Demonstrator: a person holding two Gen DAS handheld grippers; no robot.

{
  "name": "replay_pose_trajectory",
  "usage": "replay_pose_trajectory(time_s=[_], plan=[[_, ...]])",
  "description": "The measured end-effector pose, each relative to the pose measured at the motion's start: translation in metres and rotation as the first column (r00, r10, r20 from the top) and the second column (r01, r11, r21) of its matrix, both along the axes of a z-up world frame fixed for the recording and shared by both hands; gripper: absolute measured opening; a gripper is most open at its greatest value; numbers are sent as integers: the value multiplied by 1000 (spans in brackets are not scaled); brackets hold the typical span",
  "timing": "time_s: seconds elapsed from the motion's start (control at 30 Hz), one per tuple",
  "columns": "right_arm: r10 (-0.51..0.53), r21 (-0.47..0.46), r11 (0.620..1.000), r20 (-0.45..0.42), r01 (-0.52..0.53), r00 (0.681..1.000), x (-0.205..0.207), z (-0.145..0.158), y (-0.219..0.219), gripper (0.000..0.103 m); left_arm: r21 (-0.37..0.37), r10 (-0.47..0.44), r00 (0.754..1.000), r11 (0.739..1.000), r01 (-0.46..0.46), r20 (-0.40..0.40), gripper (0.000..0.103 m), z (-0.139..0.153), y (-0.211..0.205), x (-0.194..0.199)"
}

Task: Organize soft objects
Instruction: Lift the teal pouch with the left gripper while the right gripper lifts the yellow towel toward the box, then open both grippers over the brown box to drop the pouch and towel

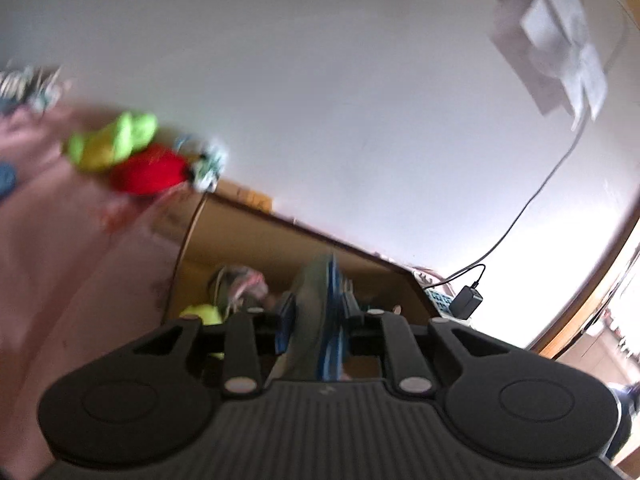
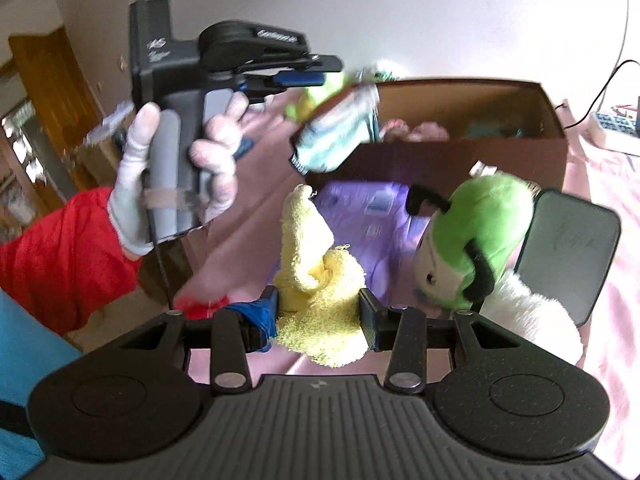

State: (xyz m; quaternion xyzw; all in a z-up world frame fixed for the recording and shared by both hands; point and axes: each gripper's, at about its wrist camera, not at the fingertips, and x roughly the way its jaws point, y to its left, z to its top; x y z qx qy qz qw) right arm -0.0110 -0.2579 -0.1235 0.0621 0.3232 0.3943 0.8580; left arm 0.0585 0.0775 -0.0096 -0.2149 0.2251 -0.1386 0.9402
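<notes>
- A crumpled pale-yellow terry cloth [image 2: 316, 280] sits between the two fingers of the right tongs [image 2: 318, 316], which are clamped on its lower bunch; one fold of it stands up above the fingertips.
- A thin blue-and-grey piece of fabric [image 1: 320, 320] is pinched in the left tongs [image 1: 316, 316], whose fingers stand narrow on it; in the right wrist view the same fabric, pale blue-green with a dark hem [image 2: 340, 132], hangs from the fingertips of those tongs.
- A white-gloved hand [image 2: 176, 176] with a red sleeve [image 2: 60, 248] grips the grey handle of the left tongs, up and to the left of the right tongs.
- Just to the right of the right tongs lies a green-and-white plush toy with black antennae [image 2: 476, 240], leaning on a fluffy white plush [image 2: 532, 320]; a dark flat panel [image 2: 568, 252] stands behind them.
- Ahead of the right tongs, past the yellow cloth, lies a purple plastic pack [image 2: 376, 208].
- Beyond that stands an open brown cardboard box [image 2: 460, 152]; pink and teal soft items show over its rim, too blurred to name.
- From the left wrist view the box [image 1: 256, 240] lies straight ahead of and below the left tongs, with a grey-pink bundle [image 1: 240, 280] and something yellow-green [image 1: 204, 314] inside.
- Up and left of the left tongs, a lime-green soft piece [image 1: 116, 140] and a red one [image 1: 148, 172] lie on the pink bed cover [image 1: 60, 280].
- Right of the left tongs, a black charger with its cable [image 1: 468, 300] sits near the white wall [image 1: 340, 100].
</notes>
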Motion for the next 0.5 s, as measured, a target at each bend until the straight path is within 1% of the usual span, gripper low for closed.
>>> replay_pose_trajectory(time_s=[0.13,0.23,0.3,0.37,0.5], plan=[[-38,51,998,6,38,999,16,13,-6,26,98,-22,998,995,16,57,14,27,-7,-1],[-73,108,991,9,72,997,35,25,-12,26,168,-27,997,986,15,70,12,43,-12,-1],[-107,149,983,8,105,994,50,33,-17,26,201,-28,996,980,11,79,8,51,-12,2],[-161,180,971,2,158,987,67,42,-22,26,212,-34,996,977,15,85,6,59,-11,7],[-256,233,938,-36,258,966,103,55,-33,26,219,-27,996,976,7,88,5,63,-9,20]])
